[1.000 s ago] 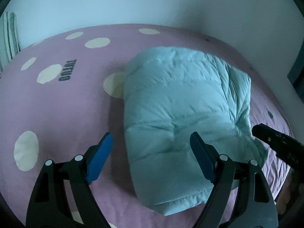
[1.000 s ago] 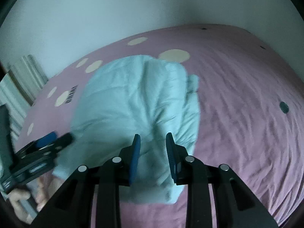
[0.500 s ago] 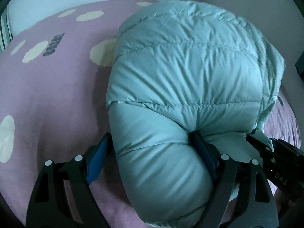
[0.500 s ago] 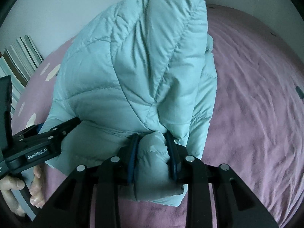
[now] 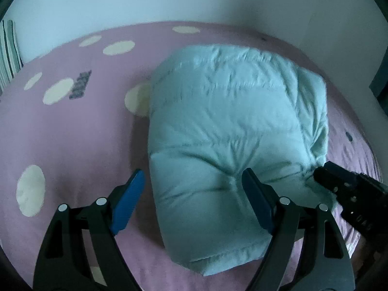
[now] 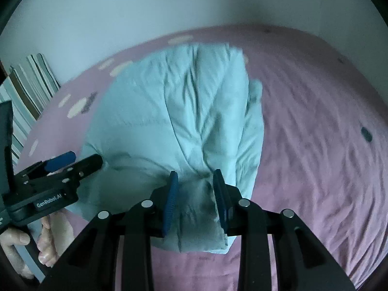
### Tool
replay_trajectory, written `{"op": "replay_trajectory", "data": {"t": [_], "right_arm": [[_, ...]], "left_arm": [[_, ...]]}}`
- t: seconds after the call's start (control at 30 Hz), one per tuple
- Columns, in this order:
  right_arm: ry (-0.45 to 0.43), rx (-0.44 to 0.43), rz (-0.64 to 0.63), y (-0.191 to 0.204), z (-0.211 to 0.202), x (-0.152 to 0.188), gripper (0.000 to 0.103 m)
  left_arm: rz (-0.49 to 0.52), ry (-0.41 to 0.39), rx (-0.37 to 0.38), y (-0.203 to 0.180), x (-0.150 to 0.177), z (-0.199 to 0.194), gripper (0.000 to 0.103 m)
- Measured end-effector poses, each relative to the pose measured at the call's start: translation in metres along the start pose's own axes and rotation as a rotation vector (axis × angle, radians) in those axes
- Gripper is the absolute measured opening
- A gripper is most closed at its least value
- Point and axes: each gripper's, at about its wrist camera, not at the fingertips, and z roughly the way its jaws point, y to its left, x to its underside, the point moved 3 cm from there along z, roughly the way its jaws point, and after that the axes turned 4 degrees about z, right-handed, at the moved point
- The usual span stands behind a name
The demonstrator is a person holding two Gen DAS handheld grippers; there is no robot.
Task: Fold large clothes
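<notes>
- The bed sheet (image 5: 72,133) is mauve cotton, softly creased, dotted with cream circles.
- The puffer jacket (image 5: 230,121), pale mint and quilted in plump stitched channels, lies folded into a thick pad in the middle of the sheet.
- The left gripper (image 5: 191,181) stands wide, its blue pads either side of the jacket's near edge, pressing on nothing.
- The right gripper (image 6: 195,181) is narrow; its jaws have just been opening slightly, a bunched fold of jacket between the ribbed pads (image 6: 171,201), which look to touch it.
- A hand (image 6: 36,247) grips the left gripper's handle.
</notes>
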Motion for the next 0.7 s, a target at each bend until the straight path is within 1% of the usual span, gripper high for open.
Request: {"op": "replay_trajectory", "data": {"t": [0.07,0.17,0.27,0.4,0.47,0.53,0.63,0.7], "right_arm": [[-0.031,-0.010,-0.002,0.001,-0.011,-0.013,0.031],[-0.065,-0.005,-0.007,0.001,-0.014,-0.036,0.031],[-0.089,-0.008,0.004,0.000,-0.006,-0.060,0.031],[-0.091,-0.010,0.000,0.004,0.013,-0.083,0.031],[-0.077,-0.007,-0.009,0.005,0.023,-0.089,0.031],[-0.043,0.011,-0.021,0.004,0.039,-0.092,0.031],[0.026,0.035,-0.015,-0.005,0.062,-0.091,0.031],[0.073,0.037,-0.011,-0.009,0.079,-0.088,0.031]], "left_arm": [[0.012,-0.024,-0.003,0.002,-0.011,-0.006,0.082],[0.026,-0.042,-0.027,0.009,-0.029,-0.004,0.082],[0.021,-0.038,-0.037,0.018,-0.050,0.008,0.082],[0.042,-0.025,-0.050,0.021,-0.072,0.028,0.080],[0.066,-0.011,-0.054,0.018,-0.080,0.040,0.080],[0.090,0.021,-0.056,0.016,-0.084,0.052,0.080],[0.112,0.089,-0.051,0.011,-0.080,0.073,0.081],[0.122,0.125,-0.073,0.010,-0.075,0.087,0.081]]}}
